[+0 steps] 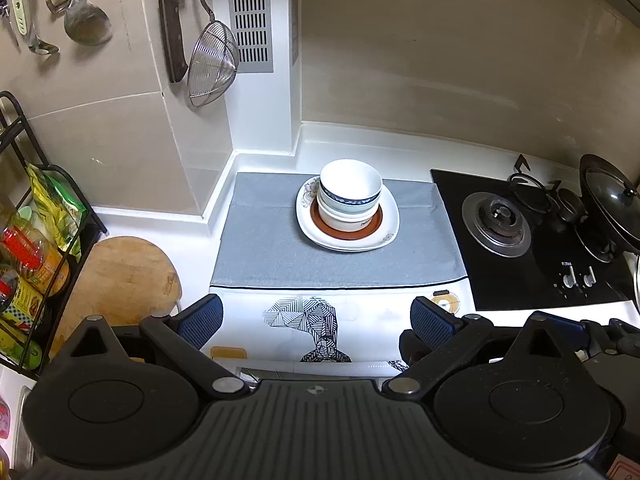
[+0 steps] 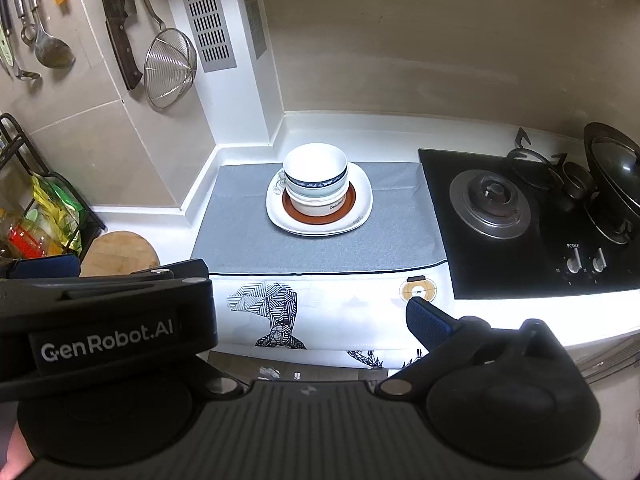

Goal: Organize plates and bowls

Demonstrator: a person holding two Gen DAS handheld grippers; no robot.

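Note:
A stack of bowls [image 1: 350, 194] sits on a brown-rimmed plate [image 1: 347, 227], which rests on a white square plate [image 1: 386, 226], all on a grey mat [image 1: 272, 248]. The top bowl is white with a blue band. The stack also shows in the right wrist view [image 2: 316, 182]. My left gripper [image 1: 316, 322] is open and empty, well short of the stack, above the counter's front edge. My right gripper [image 2: 312, 316] is open and empty; the left gripper's body [image 2: 104, 320] covers its left finger.
A black gas hob [image 1: 532, 240] with a lidded wok [image 1: 612, 200] lies to the right. A round wooden board [image 1: 124, 276] and a black rack of jars and packets [image 1: 36, 248] stand at the left. Utensils, a knife and a strainer [image 1: 212, 64] hang on the wall.

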